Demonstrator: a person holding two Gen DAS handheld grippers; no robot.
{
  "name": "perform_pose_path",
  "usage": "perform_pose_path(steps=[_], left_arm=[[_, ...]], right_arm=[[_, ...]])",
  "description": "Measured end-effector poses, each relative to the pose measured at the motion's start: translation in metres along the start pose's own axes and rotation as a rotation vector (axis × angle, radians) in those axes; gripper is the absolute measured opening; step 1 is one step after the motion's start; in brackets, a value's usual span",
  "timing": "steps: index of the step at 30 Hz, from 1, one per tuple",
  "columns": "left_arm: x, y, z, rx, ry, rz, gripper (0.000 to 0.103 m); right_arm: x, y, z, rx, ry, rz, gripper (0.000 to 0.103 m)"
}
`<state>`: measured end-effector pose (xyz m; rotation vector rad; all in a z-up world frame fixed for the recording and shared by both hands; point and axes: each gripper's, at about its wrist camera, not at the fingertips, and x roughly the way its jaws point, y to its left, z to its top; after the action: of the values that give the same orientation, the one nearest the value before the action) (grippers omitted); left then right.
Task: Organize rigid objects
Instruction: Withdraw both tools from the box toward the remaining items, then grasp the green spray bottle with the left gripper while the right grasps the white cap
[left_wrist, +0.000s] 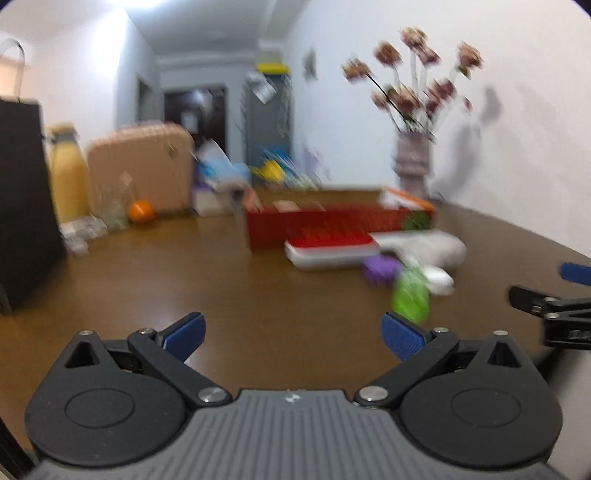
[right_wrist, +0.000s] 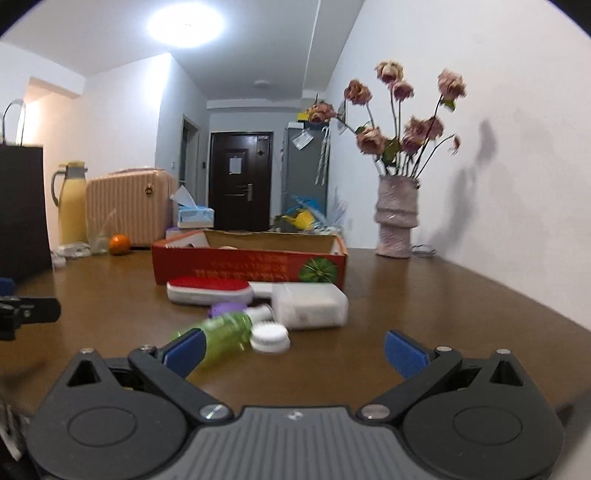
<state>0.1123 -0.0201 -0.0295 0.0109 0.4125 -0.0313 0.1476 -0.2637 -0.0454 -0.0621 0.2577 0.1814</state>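
Observation:
A red cardboard box (right_wrist: 236, 267) stands open-topped on the brown table (right_wrist: 443, 302). In front of it lie a red-and-white brush (right_wrist: 208, 290), a white plastic case (right_wrist: 310, 304), a purple piece (right_wrist: 227, 308), a green bottle (right_wrist: 225, 334) on its side and a white round brush head (right_wrist: 269, 336). My right gripper (right_wrist: 293, 350) is open just short of the bottle and brush head. My left gripper (left_wrist: 293, 334) is open over bare table, left of the same blurred pile: green bottle (left_wrist: 410, 295), red-and-white brush (left_wrist: 330, 249), box (left_wrist: 325, 223).
A vase of dried roses (right_wrist: 396, 216) stands by the right wall. At the back left are a pink suitcase (right_wrist: 129, 210), a yellow flask (right_wrist: 72, 203), an orange (right_wrist: 119, 244), a tissue box (right_wrist: 195, 216) and a black bag (right_wrist: 22, 210). Each view's edge shows the other gripper.

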Motion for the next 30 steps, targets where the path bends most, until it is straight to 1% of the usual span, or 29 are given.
perform_pose_path(steps=[1,2,4,6,8,11,14,16,17,19,20,21,22,25,28,29,30], left_arm=[[0.002,-0.004,0.001,0.001,0.024,-0.033,0.103],[0.003,-0.006,0.002,0.000,0.031,-0.050,0.103],[0.004,-0.012,0.006,-0.003,0.032,-0.082,0.103],[0.009,-0.019,0.010,0.012,0.036,-0.120,0.103],[0.020,-0.027,0.011,0.045,0.063,-0.122,0.103],[0.039,-0.038,0.010,0.085,0.120,-0.125,0.103],[0.057,-0.046,0.017,0.105,0.138,-0.134,0.103],[0.070,-0.052,0.023,0.123,0.141,-0.141,0.102],[0.076,-0.055,0.026,0.128,0.139,-0.146,0.100],[0.091,-0.062,0.033,0.137,0.142,-0.155,0.086],[0.098,-0.065,0.036,0.140,0.147,-0.158,0.082],[0.107,-0.068,0.039,0.139,0.152,-0.164,0.075],[0.117,-0.071,0.041,0.138,0.165,-0.174,0.071],[0.143,-0.077,0.045,0.128,0.211,-0.197,0.065],[0.161,-0.080,0.046,0.098,0.247,-0.238,0.065],[0.163,-0.080,0.046,0.091,0.241,-0.245,0.063],[0.163,-0.079,0.046,0.087,0.238,-0.250,0.049]], right_arm=[[-0.004,0.001,-0.005,-0.023,0.002,-0.009,0.103],[-0.007,0.003,-0.010,-0.058,0.009,-0.011,0.103],[-0.007,0.004,-0.014,-0.125,0.028,-0.026,0.103],[-0.006,0.004,-0.014,-0.150,0.033,-0.041,0.103],[0.000,0.002,-0.012,-0.140,0.047,-0.033,0.102],[0.015,-0.002,-0.008,-0.102,0.093,-0.001,0.099],[0.031,-0.011,-0.007,-0.064,0.123,0.046,0.093],[0.045,-0.019,-0.004,-0.030,0.169,0.067,0.084],[0.053,-0.024,-0.002,-0.013,0.189,0.078,0.082],[0.065,-0.031,0.002,0.008,0.213,0.090,0.078],[0.071,-0.034,0.005,0.010,0.218,0.092,0.077],[0.076,-0.036,0.008,0.008,0.222,0.095,0.076],[0.081,-0.037,0.011,0.002,0.223,0.096,0.075],[0.089,-0.040,0.017,-0.004,0.218,0.107,0.074],[0.097,-0.042,0.023,-0.010,0.218,0.118,0.074],[0.099,-0.043,0.023,-0.013,0.216,0.119,0.074],[0.101,-0.044,0.024,-0.017,0.213,0.118,0.073]])
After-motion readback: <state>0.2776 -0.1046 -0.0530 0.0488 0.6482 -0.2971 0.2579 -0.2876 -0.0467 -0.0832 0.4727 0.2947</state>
